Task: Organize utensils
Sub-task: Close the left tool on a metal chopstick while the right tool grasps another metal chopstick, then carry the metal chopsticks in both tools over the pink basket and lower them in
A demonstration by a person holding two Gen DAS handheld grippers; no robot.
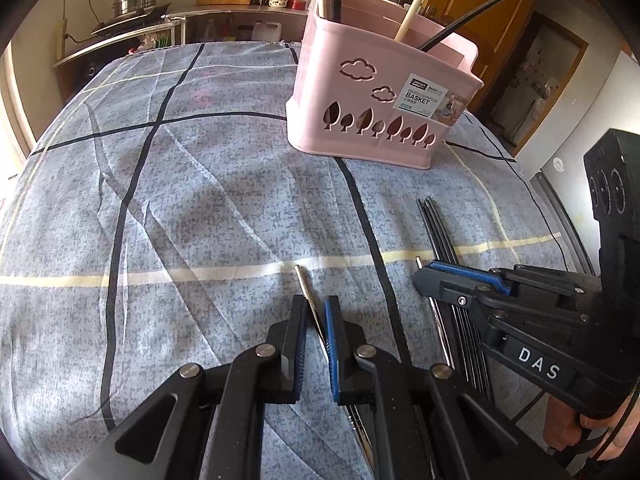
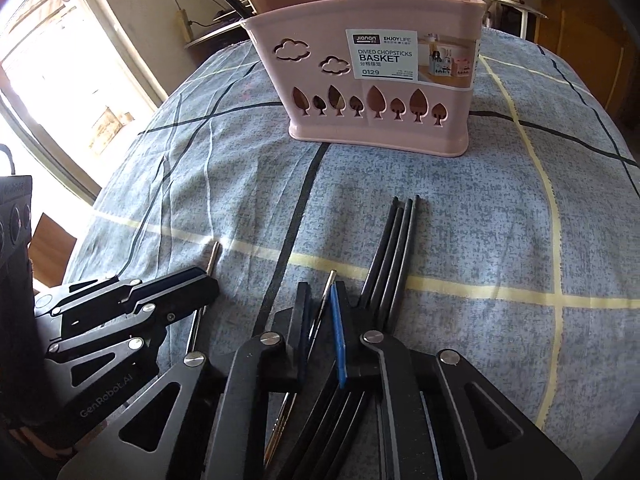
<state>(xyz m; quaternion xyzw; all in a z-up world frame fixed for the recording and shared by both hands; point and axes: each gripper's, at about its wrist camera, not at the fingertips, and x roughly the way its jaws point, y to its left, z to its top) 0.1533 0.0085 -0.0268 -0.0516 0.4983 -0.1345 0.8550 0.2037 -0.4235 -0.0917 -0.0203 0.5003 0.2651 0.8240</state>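
In the left view, a metal chopstick was clamped by the left gripper; the basket was seen far right on the cloth.

In the right view, another metal chopstick was clamped by the right gripper, just left of the black chopsticks.

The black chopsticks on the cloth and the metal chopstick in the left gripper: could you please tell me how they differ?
The black chopsticks are dark and matte; the metal chopstick is silvery and shiny. The black ones lie as a bundle of several, fanning slightly at the tips; the metal one is single. The black ones rest loose on the cloth, while the metal one sits between the fingers of the shut left gripper. Both point roughly towards the pink basket.
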